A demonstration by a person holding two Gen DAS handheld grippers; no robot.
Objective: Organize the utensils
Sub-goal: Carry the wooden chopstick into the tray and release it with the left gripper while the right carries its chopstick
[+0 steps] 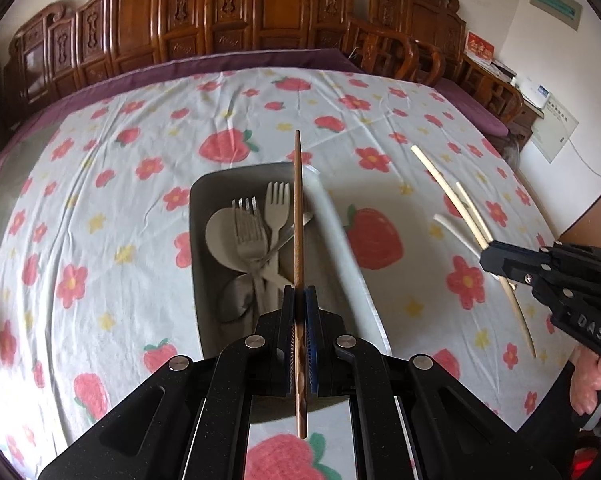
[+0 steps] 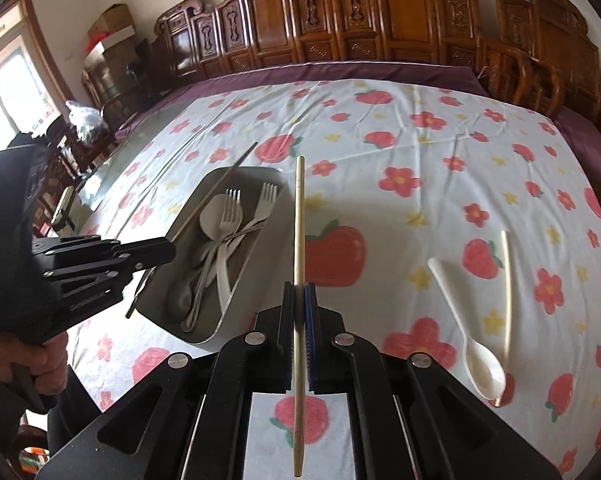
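My left gripper [image 1: 299, 294] is shut on a brown chopstick [image 1: 298, 208] and holds it above the grey tray [image 1: 198, 240]. The tray holds several forks [image 1: 252, 228] and spoons [image 1: 220, 236]. My right gripper [image 2: 299, 290] is shut on a pale bamboo chopstick [image 2: 299, 220], just right of the tray [image 2: 236, 280]. In the left wrist view the right gripper [image 1: 488, 258] holds that pale chopstick [image 1: 444, 188] at the right. In the right wrist view the left gripper [image 2: 168, 252] holds the brown chopstick [image 2: 220, 184] over the tray's left side. A white spoon [image 2: 468, 332] and another pale chopstick [image 2: 508, 280] lie on the cloth.
A strawberry and flower print cloth [image 1: 120, 168] covers the table. Carved wooden chairs [image 1: 180, 20] stand along the far edge. A purple undercloth [image 2: 340, 72] shows at the far rim. Each gripper is held in a person's hand [image 2: 40, 364].
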